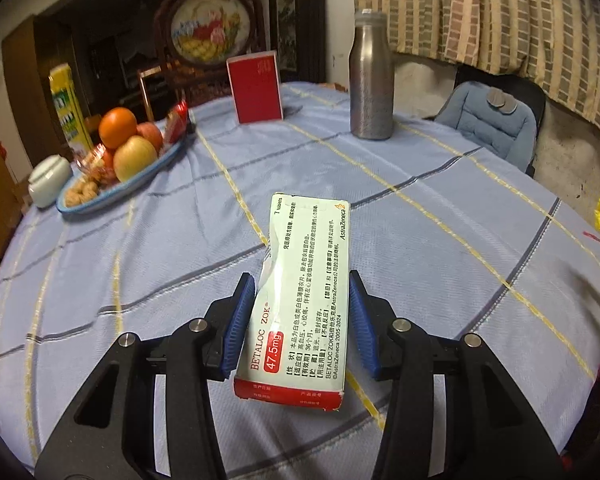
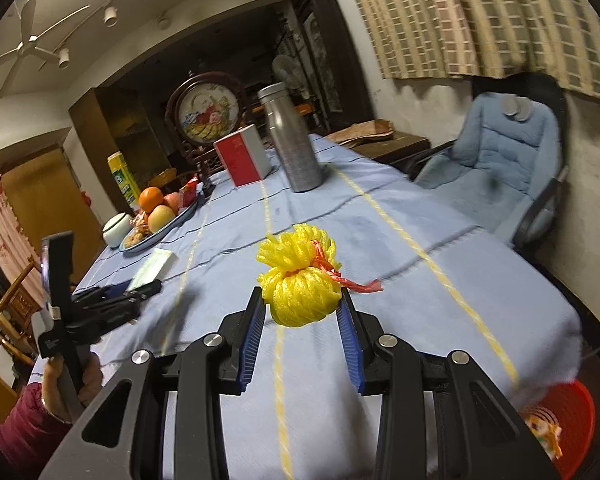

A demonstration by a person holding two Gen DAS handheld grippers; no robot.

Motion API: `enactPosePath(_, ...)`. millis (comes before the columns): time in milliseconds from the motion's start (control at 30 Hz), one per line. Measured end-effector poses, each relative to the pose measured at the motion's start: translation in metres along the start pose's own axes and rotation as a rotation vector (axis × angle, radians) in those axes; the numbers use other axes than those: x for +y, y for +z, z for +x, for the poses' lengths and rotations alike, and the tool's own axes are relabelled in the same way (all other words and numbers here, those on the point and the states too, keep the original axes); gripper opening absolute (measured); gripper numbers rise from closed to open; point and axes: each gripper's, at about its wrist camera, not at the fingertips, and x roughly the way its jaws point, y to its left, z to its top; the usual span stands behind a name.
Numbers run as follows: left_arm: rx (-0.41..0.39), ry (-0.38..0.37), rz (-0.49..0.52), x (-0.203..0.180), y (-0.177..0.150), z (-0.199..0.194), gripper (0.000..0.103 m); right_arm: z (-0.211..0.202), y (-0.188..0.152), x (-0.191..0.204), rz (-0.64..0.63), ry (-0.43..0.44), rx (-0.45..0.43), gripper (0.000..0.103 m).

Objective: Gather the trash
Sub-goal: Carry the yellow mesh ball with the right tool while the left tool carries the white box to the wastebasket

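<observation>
- Left gripper is clamped on the flattened medicine box. The blue pads squeeze its 2 long edges near the red end, so the box's long axis runs straight out along the fingers, away from the camera, held up over the blue tablecloth.
- Right gripper is clenched on the yellow mesh bundle, a bunched net tied with a red strip. It sits right between the pads, tuft end pointing forward, clear of the cloth.
- So both pieces of trash are already in the tongs. What matters now is where the bin is.
- The red bin shows at the bottom right corner of the right wrist view, off the table edge and below it, with some trash already inside.
- My guess: the right hand is way closer to it, just a swing right and down. The left one has to cross over the table first.
- Left view doesn't show the bin at all.
</observation>
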Motion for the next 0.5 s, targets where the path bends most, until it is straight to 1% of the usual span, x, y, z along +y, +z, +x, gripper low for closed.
enactPosePath(100,-0.052,0.011,0.008,-0.003,-0.002,-0.017,0.047,-0.019,-0.010,-0.014,0.013,-0.029,-0.015,0.036)
enactPosePath(233,-0.153,0.018,0.003,-0.006,-0.002,-0.042,0.047,-0.047,-0.025,-0.039,0.037,-0.089,-0.026,0.037)
enactPosePath(267,-0.168,0.012,-0.001,-0.007,-0.002,-0.047,0.047,-0.052,-0.028,-0.044,0.042,-0.104,-0.026,0.037)
enactPosePath(400,-0.198,-0.038,-0.013,-0.019,0.000,-0.063,0.047,-0.075,-0.044,-0.072,0.069,-0.176,-0.019,0.037)
enactPosePath(500,-0.202,-0.077,0.012,-0.039,0.003,-0.070,0.047,-0.083,-0.059,-0.100,0.100,-0.244,0.007,0.037)
